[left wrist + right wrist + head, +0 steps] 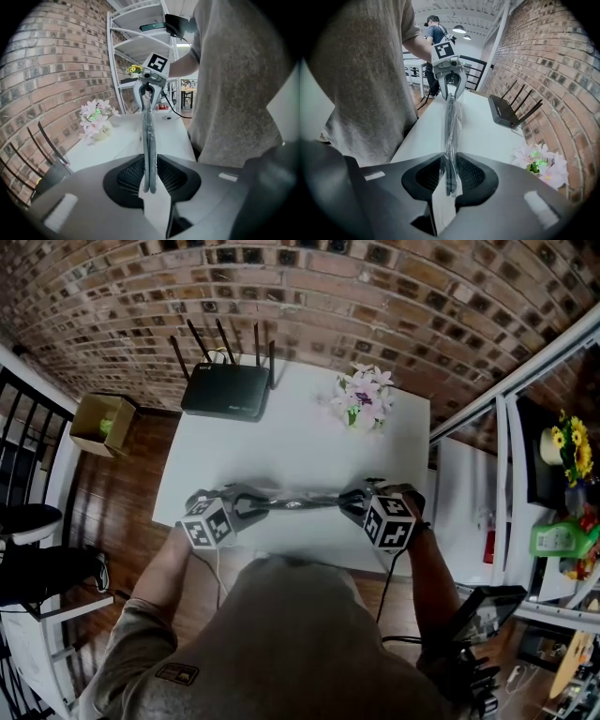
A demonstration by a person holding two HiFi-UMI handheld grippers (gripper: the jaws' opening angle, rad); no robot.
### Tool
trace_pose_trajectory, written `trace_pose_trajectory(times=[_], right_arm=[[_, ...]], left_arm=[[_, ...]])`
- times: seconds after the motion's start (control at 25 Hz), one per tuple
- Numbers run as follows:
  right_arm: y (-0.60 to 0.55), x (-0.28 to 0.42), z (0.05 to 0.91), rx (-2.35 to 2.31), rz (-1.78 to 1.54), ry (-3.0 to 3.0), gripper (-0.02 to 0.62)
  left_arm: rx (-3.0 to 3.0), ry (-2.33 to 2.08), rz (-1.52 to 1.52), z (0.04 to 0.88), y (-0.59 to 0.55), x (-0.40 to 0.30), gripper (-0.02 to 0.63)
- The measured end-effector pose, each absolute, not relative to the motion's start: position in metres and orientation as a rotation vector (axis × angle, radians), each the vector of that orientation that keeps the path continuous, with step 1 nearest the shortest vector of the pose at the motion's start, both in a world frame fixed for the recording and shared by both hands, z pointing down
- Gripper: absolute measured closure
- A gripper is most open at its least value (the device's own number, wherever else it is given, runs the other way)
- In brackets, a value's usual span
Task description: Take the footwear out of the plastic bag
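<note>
- The left gripper (149, 164) is clenched: its two pads are pressed on one end of the plastic bag (298, 500), which is seen edge-on between them.
- The right gripper (449, 161) is likewise closed on the opposite end of the bag, where clear, crinkled film is pinched between the pads.
- The footwear (149, 136) is seen inside the bag as a thin, flat, grey piece. It runs lengthwise from one gripper to the other and is wrapped in the film along its whole length.
- The bag is held stretched from left to right between the two grippers, over the near part of the white table (281, 442). Whether it touches the tabletop cannot be told.
- Each gripper is held in one of the person's hands, and the grey shirt (281, 643) is seen just beyond the near edge of the table.
- A black router (227, 390) with raised antennas is set at the far left of the table, well apart from the bag.
- A small pot of pale pink flowers (364, 399) is placed at the far right of the table.
- A brick wall (328, 287) stands behind the table.
- A cardboard box (101, 423) is seen on the wooden floor to the left, and a white shelf unit (511, 442) to the right.
</note>
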State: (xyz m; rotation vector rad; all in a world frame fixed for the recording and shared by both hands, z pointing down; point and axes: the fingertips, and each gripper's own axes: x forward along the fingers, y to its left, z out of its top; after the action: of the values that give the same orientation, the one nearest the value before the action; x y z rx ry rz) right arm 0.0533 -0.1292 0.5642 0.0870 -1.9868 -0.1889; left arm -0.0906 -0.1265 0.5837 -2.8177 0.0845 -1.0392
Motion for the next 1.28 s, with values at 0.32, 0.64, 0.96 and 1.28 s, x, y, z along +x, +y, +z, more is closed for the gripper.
trace_pose_trajectory(times=[0.32,0.64,0.96,1.28], right_arm=[[-0.132,0.073,0.568,0.134,-0.151,-1.973,0.515],[-0.132,0.071,0.569,0.155,-0.146,-1.971,0.532],[-0.127,0.067,0.571,0.147,-0.135,-1.968,0.535],[-0.124,0.066,0.572,0.146,-0.141,-1.965,0.537]], left_arm=[[-2.846,0.124,-1.011,0.579,-0.129,-0.104,0.520],[-2.853,0.119,-1.044,0.584,-0.125,-0.110,0.515],[-2.847,0.059,-1.125,0.608,-0.117,-0.104,0.500],[-2.823,0.023,-1.148,0.616,-0.116,-0.093,0.492]])
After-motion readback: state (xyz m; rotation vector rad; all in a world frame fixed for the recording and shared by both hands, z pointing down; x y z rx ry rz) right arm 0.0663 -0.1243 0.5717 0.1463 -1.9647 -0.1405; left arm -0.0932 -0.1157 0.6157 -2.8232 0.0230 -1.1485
